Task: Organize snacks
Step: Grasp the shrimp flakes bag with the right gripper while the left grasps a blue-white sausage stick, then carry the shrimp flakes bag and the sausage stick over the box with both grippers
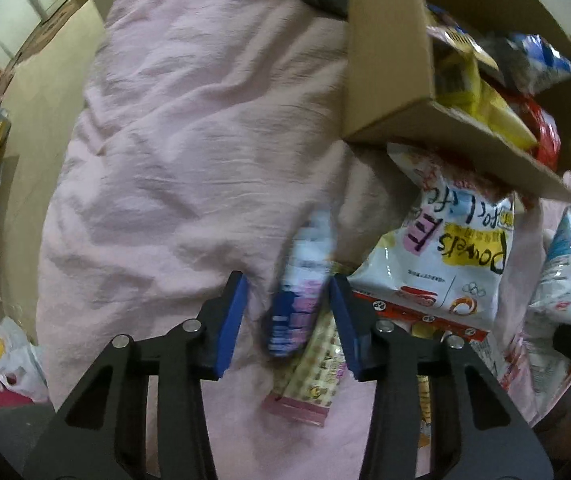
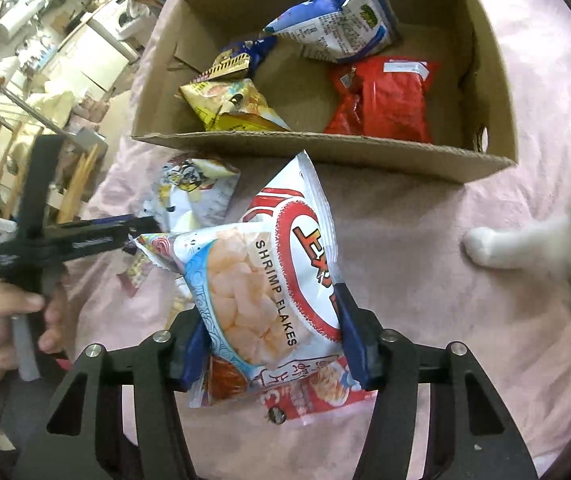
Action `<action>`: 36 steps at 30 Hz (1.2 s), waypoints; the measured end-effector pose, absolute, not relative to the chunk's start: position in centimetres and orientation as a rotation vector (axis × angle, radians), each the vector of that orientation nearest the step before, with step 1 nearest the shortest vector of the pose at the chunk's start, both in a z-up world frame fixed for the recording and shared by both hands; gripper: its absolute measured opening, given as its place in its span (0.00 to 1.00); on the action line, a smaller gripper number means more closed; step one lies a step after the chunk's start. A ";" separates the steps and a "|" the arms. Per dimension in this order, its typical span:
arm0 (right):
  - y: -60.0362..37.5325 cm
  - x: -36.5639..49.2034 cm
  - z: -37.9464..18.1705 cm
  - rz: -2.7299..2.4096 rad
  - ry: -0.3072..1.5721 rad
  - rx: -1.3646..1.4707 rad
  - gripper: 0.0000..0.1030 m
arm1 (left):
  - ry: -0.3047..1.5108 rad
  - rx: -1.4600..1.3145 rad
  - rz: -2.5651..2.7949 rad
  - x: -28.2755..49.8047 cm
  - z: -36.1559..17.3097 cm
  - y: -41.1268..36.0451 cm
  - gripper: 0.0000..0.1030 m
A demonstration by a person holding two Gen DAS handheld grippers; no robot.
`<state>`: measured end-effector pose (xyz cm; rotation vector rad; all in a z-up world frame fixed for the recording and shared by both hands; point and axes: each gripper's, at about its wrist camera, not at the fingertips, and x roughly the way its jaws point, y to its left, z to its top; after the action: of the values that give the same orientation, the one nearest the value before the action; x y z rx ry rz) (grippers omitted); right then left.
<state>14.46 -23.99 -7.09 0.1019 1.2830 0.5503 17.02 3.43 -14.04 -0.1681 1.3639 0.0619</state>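
A pink, creased cloth [image 1: 173, 128] is shown beneath a plain brown cardboard box [image 2: 489, 80]. Inside the box a red packet [image 2: 385, 100], a blue-and-white packet [image 2: 341, 28] and a yellow packet [image 2: 233, 106] are seen. A white shrimp-flakes bag [image 2: 269, 280], marked with a red ring, light-blue wave lines and black lettering, is framed by blue pads on the black right gripper [image 2: 271, 332]. On the left gripper [image 1: 289, 316], likewise black with blue pads, a blurred blue-and-white packet [image 1: 297, 300] is seen over a cream, checked sachet [image 1: 317, 364] with a pink edge. A white bag [image 1: 445, 256] with yellow and pink patches lies to the right.
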 end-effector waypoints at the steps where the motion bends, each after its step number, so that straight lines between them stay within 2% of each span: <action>1: -24.5 14.4 -7.0 0.557 1.279 0.113 0.57 | 1.363 -0.162 0.060 17.1 -14.1 3.2 0.29; 3: -24.6 13.9 -6.7 0.565 1.273 0.122 0.57 | 1.364 -0.153 0.057 17.4 -14.2 2.8 0.18; 9: -23.6 12.5 -6.9 0.576 1.253 0.137 0.57 | 1.363 -0.151 0.060 17.8 -14.2 2.6 0.15; 21: -22.8 11.2 -6.8 0.590 1.231 0.158 0.57 | 1.289 -0.154 0.112 15.4 -11.7 5.0 0.15; 36: -24.1 10.0 -6.1 0.593 1.200 0.164 0.56 | 1.109 -0.156 0.110 10.2 -5.2 4.7 0.15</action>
<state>9.98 -24.11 -6.08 0.1644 1.2003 0.5934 10.18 4.68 -5.25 -0.1557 1.1094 0.1100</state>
